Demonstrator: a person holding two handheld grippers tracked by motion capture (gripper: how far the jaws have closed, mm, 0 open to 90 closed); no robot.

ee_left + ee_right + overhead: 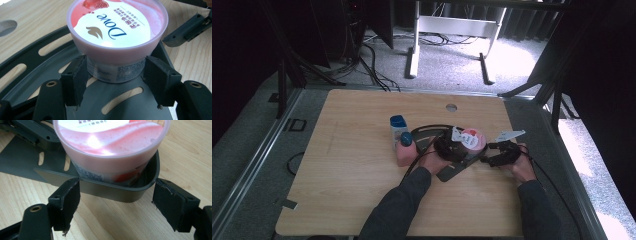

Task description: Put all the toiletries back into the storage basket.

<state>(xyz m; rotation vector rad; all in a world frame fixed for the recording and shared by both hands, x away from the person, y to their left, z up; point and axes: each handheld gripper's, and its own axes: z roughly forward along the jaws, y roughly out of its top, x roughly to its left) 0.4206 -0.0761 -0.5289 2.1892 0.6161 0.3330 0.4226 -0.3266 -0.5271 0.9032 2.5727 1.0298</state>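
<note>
A: Which object sits at the centre of the work?

B: A pink Dove tub, upside down, its wide lid end upward and its narrower labelled body below. It stands in a dark grey slotted tray on the wooden desk, right of the desk's middle in the high view.

A: How does the left gripper stand?

B: Its jaws are set wide, one on each side of the tub's narrow lower body. In the left gripper view both pads lie against the label wall, just under the flared lid, so the tub is clasped between them.

A: And the right gripper?

B: Its jaws are spread wide apart with nothing between the pads. They hover over bare desk, just in front of the tray's rounded rim, with the tub beyond. In the high view this gripper lies just to the right of the tub.

A: What else is on the desk?

B: A pink bottle with a round cap stands just left of the tray, and a clear bottle with a blue cap stands right behind it. A round hole is cut near the far edge.
</note>
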